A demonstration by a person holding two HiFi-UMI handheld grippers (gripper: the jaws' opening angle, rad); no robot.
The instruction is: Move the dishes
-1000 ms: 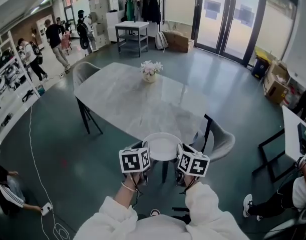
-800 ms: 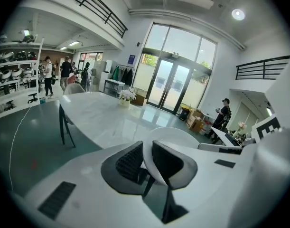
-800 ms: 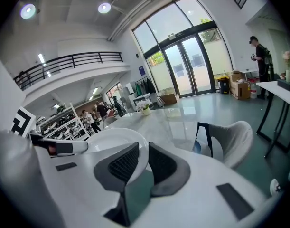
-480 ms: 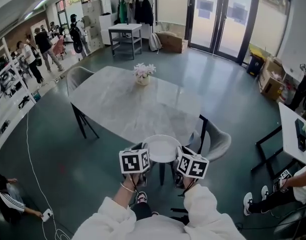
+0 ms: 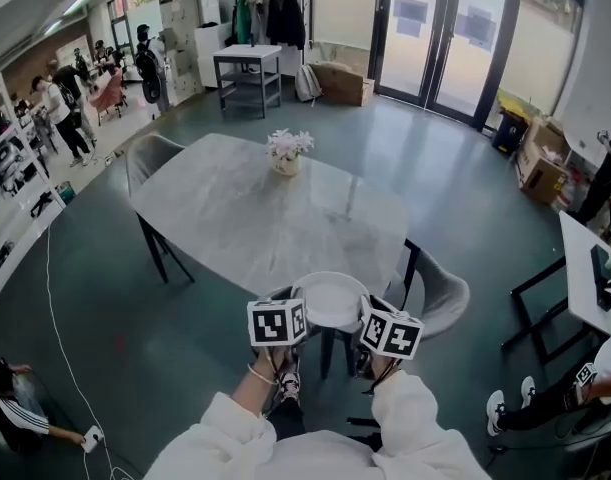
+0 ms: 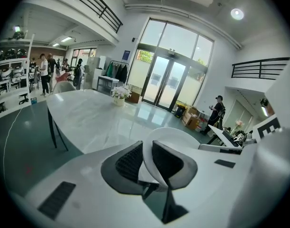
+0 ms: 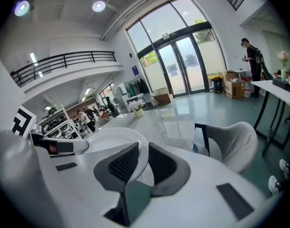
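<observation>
- Shelves (image 5: 7,178) stand along the left edge of the head view, white boards loaded with small dark things too small to name.
- The floor (image 5: 135,318) is a dark teal, smooth and glossy, and it throws back the light.
- The table (image 5: 235,208) fills the middle of the frame. It has a long rounded top of pale grey veined stone, polished, on thin black legs.
- Towards the table's far end, upper centre, a small cream pot (image 5: 287,165) stands upright and holds a bunch of pale pink and white flowers (image 5: 289,144).
- The left gripper (image 6: 147,161) has a smooth white shell and dark ribbed pads. The pads are clamped on the plate's left rim, which runs as a thin white edge between them.
- The plate (image 5: 330,300) is round, white, glossy and shallow, with a plain well. It sits at lower centre, at the near edge of the table and between the two grippers. Whether it touches the top cannot be told.
- The right gripper (image 7: 143,164) is built the same, and its pads are closed on the plate's right rim.
- Just right of the plate is a chair (image 5: 443,293) with a grey padded shell on black legs.
- Tall glass doors (image 5: 455,38) in dark frames fill the upper right.
- Brown cardboard boxes (image 5: 545,163) stand below them at the right.
</observation>
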